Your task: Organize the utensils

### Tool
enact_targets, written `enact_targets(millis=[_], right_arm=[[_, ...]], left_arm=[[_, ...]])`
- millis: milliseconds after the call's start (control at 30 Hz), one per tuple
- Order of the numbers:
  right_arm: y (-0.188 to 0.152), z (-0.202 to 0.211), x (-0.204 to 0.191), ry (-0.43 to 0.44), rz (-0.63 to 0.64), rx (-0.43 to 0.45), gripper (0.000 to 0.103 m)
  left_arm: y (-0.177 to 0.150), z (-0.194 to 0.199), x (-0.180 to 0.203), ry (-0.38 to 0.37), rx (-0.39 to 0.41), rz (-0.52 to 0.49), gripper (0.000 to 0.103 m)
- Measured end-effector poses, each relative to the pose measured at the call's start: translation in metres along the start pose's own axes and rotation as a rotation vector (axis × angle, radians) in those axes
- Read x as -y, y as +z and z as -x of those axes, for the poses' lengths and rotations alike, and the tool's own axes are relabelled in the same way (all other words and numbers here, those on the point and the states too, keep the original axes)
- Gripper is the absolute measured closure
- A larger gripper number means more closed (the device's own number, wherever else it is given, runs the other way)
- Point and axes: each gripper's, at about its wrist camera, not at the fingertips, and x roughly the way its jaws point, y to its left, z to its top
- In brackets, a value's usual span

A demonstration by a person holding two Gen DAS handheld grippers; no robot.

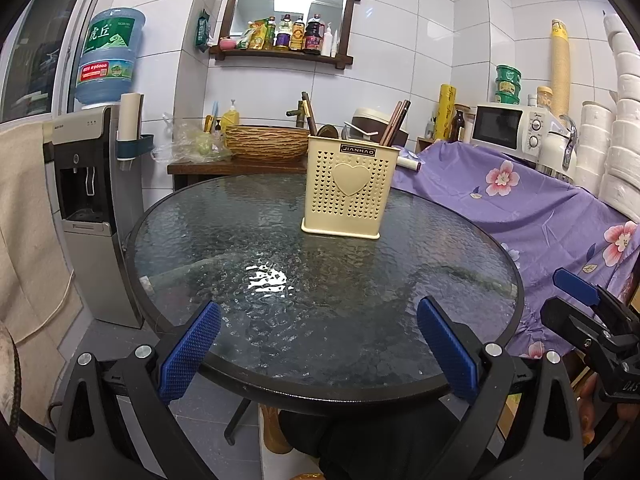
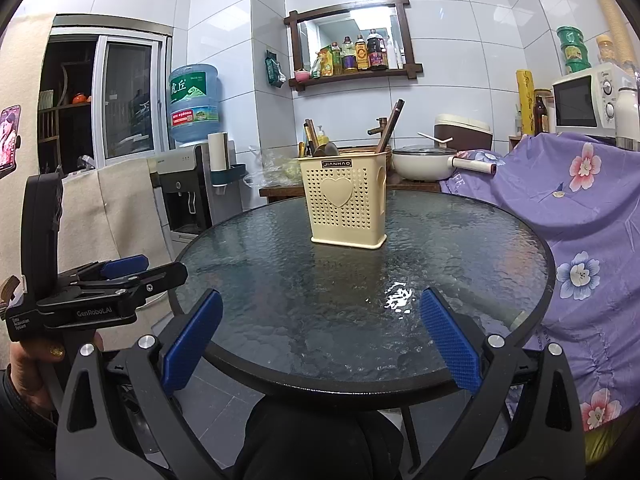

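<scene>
Left wrist view. The left claw (image 1: 318,354) is seen spread wide, nothing between its blue pads (image 1: 190,350); it hangs over the near edge of the round glass counter (image 1: 224,368). A cream perforated utensil holder (image 1: 349,186), marked with a heart, stands upright toward the far edge of the counter, right of centre. Chopsticks (image 1: 396,122) protrude from its right side, leaning right; a dark-handled utensil (image 1: 309,114) and what appears to be a dark spoon bowl (image 1: 329,132) protrude from its left side. No loose utensil is observed on the glass. The right claw (image 1: 580,292) is visible at the right edge, beyond the counter rim, over the purple floral cloth (image 1: 532,208); only one blue pad is clear from this angle.

Right wrist view. The right claw (image 2: 320,346) is likewise spread, with nothing held, over the near edge of the counter (image 2: 280,376). The utensil holder (image 2: 346,200) is noted at the far side of the glass, upright, with chopsticks (image 2: 390,126) and dark handles (image 2: 310,136) standing in it. The left claw (image 2: 132,268) is seen side-on beyond the left edge; its opening cannot be judged here. The glass around the holder carries nothing else.

Judgement: the sorting appears finished or nearly so, since every utensil visible is already in the holder and neither claw carries anything. Any items remaining would lie outside both views. Compartments inside the holder cannot be made out.
</scene>
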Motion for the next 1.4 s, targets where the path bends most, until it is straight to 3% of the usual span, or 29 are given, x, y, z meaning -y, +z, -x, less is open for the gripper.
enact_targets(millis=[1400], right_arm=[[-0.0020, -0.0011, -0.0004, 0.003, 0.002, -0.006, 0.006]], left_arm=[[-0.0038, -0.0011, -0.0007, -0.008, -0.004, -0.006, 0.006]])
